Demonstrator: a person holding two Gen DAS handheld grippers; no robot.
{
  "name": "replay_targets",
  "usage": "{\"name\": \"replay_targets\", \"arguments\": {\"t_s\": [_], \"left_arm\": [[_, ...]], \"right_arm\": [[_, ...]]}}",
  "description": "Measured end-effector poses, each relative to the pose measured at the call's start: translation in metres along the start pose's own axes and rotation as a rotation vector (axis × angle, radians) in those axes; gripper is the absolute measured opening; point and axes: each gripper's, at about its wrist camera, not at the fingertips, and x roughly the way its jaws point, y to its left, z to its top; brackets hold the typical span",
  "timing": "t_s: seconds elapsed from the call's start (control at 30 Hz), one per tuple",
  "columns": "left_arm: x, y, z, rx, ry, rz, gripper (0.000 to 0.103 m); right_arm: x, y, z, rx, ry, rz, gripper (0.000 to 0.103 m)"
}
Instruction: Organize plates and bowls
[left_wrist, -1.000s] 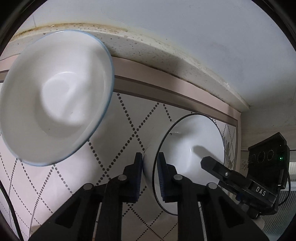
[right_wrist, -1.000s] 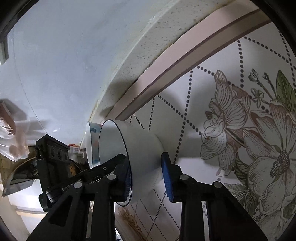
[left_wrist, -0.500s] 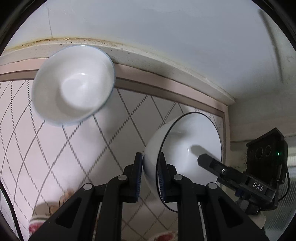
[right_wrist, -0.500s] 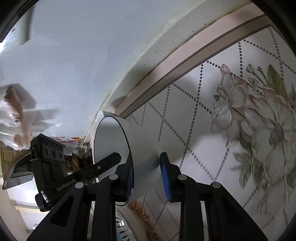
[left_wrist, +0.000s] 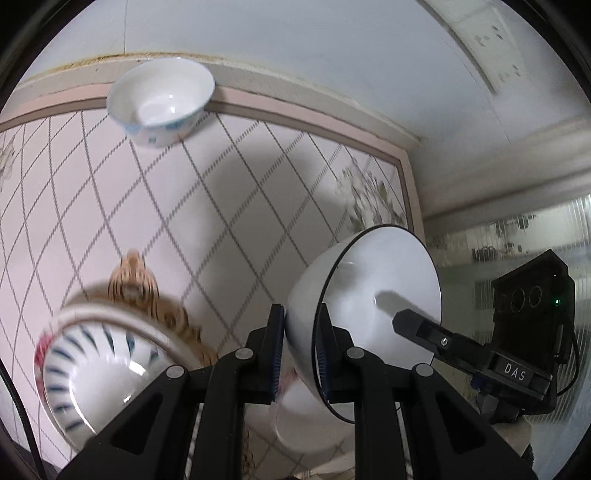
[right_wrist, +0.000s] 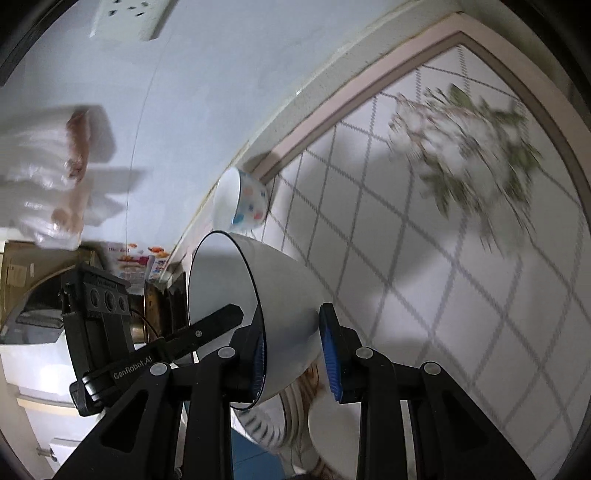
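Altogether three bowls: black-rimmed bowl (left_wrist: 369, 310), dotted bowl (left_wrist: 162, 99), striped bowl (left_wrist: 99, 369).

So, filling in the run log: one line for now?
left gripper: shut on black-rimmed white bowl | right gripper: same bowl's wall | dotted bowl: on countertop

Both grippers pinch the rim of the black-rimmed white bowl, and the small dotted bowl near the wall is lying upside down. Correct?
Not quite. The small dotted bowl stands upright, mouth open, as the left wrist view shows. Left gripper and right gripper do pinch the black-rimmed white bowl.
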Motion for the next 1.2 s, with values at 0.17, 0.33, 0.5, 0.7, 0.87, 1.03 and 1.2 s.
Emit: {"name": "replay_targets", "arguments": {"t_s": [0.17, 0.33, 0.5, 0.7, 0.87, 1.03, 1.2], "left_arm": [[-0.004, -0.003, -0.037, 0.034, 0.032, -0.003, 0.014], [0.002, -0.005, -0.062, 0.077, 0.062, 0.017, 0.014], [0.012, -0.007, -0.076, 0.095, 0.088, 0.038, 0.014], [0.025, -0.006, -0.081, 0.102, 0.106, 0.069, 0.014], [0.034, -0.008, -0.083, 0.117, 0.114, 0.1, 0.014], [0.039, -0.009, -0.085, 0.133, 0.113, 0.13, 0.014], [0.041, -0.014, -0.084, 0.145, 0.105, 0.153, 0.014]], "right_arm": [[-0.02, -0.01, -0.052, 0.021, 0.002, -0.018, 0.029], [-0.03, -0.025, -0.089, 0.061, 0.001, -0.019, 0.029], [-0.03, -0.034, -0.106, 0.075, -0.001, -0.041, 0.029], [-0.025, -0.041, -0.115, 0.074, 0.007, -0.07, 0.029], [-0.022, -0.046, -0.116, 0.072, 0.016, -0.093, 0.029], [-0.019, -0.048, -0.115, 0.06, 0.033, -0.116, 0.029], [-0.017, -0.047, -0.114, 0.052, 0.044, -0.129, 0.029]]}}
